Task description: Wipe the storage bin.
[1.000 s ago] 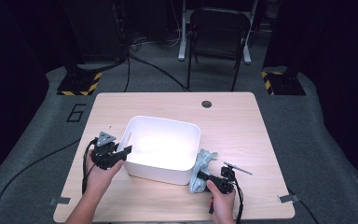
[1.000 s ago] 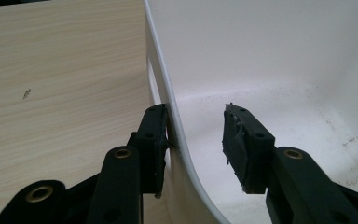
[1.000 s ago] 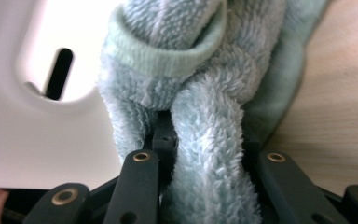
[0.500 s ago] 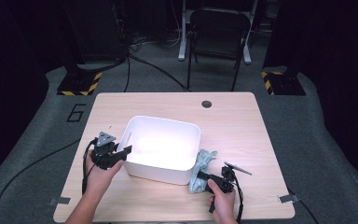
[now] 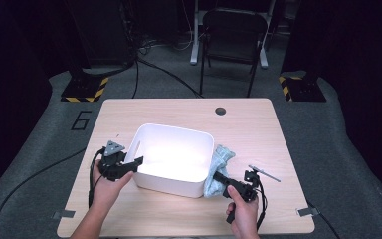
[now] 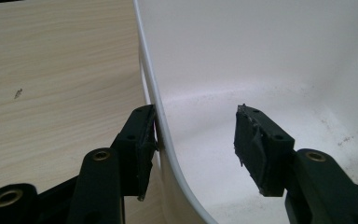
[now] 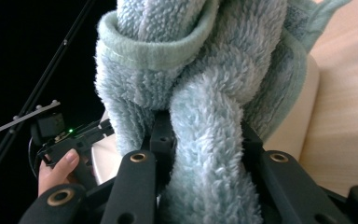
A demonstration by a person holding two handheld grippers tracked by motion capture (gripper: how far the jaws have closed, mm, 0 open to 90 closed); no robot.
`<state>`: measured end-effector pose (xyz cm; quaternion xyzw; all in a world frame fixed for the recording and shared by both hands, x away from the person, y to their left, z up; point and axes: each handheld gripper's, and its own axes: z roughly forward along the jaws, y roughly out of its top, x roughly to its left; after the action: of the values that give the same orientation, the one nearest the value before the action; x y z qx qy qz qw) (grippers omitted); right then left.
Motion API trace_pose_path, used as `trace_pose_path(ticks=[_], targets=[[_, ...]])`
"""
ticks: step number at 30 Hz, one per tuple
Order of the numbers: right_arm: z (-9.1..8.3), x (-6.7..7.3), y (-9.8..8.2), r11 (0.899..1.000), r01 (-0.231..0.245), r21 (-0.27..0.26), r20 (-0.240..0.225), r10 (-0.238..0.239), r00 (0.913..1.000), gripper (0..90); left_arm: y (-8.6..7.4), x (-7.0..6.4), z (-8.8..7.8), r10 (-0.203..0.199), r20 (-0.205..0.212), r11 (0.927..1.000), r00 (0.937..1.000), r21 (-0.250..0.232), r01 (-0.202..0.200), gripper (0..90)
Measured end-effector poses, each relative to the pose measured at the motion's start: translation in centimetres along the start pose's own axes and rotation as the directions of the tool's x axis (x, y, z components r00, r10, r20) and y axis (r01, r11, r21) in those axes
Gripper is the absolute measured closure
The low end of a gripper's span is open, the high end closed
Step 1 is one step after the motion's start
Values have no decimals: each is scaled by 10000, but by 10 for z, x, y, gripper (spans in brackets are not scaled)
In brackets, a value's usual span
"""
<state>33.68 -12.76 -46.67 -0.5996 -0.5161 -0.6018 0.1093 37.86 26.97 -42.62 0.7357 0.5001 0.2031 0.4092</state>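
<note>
A white "6" (image 5: 81,120) is painted on the grey floor left of the table (image 5: 258,129). The left hand-held gripper (image 5: 138,162) straddles the white bin's (image 5: 174,184) left wall; its jaws have just been opening, one pad off the wall. The right hand-held gripper (image 5: 218,178) clamps the pale-blue towel (image 5: 220,160) beside the bin's right wall.

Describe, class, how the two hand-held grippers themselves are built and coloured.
Both are black. The left gripper carries a grey three-cornered plate on top and trails a black cable; its jaws end in flat, blocky pads with brass-coloured pivot holes. The right gripper has the same black jaws and a thin rod jutting from its body. The forearms are bare, without sleeves.
</note>
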Motion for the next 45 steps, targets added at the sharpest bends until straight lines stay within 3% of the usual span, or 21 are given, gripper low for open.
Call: trace_pose_path(ticks=[3,5,8,14,16,21,24,28,31,32,33,34,35,37,38,39,40,45], targets=[[-1,3,-2,9996,267,-32,142,-266,9995,683,0,-1,-1,39,-10,10000,10000,50,-39,493],[1,-1,-5,9998,-112,-150,-179,109,9998,685,0,-2,-1,199,-138,9998,9997,83,-197,505],[4,-6,-8,9998,-18,-204,48,19,10000,689,0,-4,-1,109,-213,9999,9997,63,-108,521],[9,-17,-17,9988,-416,-240,369,425,9984,697,-1,-4,-3,154,-341,9998,9993,90,-151,539],[13,-22,-21,9995,-294,-75,700,298,9971,699,-1,-4,-3,153,-385,9999,9991,76,-150,544],[20,-35,-26,9969,-758,215,1040,731,9919,699,-2,-5,-4,119,-463,9999,9989,68,-116,553],[24,-43,-27,9967,-682,432,1332,619,9891,699,-3,-5,-5,139,-557,9999,9984,51,-136,557],[31,-49,-30,9900,-1193,753,1597,1061,9814,700,-5,-4,-8,78,-655,9999,9978,74,-74,557],[35,-54,-29,9907,-1032,883,1813,858,9797,700,-6,-4,-10,31,-762,10000,9971,97,-24,569],[36,-53,-29,9865,-1385,876,1699,1222,9779,699,-7,-5,-10,-7,-861,10000,9963,-20,5,571],[36,-55,-28,9884,-1194,941,1775,1014,9789,698,-7,-5,-11,-33,-861,10000,9963,-6,33,571],[37,-55,-28,9843,-1467,983,1684,1289,9773,697,-7,-5,-13,-14,-801,9999,9968,102,23,571],[37,-58,-27,9862,-1302,1021,1640,1124,9800,696,-7,-5,-14,-70,-768,9999,9970,127,80,570],[37,-58,-25,9802,-1710,1000,1594,1539,9751,695,-8,-3,-16,-157,-588,9997,9981,162,167,570],[37,-60,-24,9852,-1452,911,1577,1297,9789,694,-8,-3,-17,-273,-443,9994,9986,192,282,570],[37,-59,-22,9804,-1726,945,1672,1553,9736,693,-8,-2,-18,-312,-329,9992,9990,255,320,569],[37,-61,-21,9831,-1628,839,1606,1479,9759,692,-8,-2,-19,-359,-267,9990,9990,269,366,567],[37,-63,-17,9812,-1739,832,1720,1577,9724,688,-8,-5,-21,-243,-236,9989,9994,406,252,553]])
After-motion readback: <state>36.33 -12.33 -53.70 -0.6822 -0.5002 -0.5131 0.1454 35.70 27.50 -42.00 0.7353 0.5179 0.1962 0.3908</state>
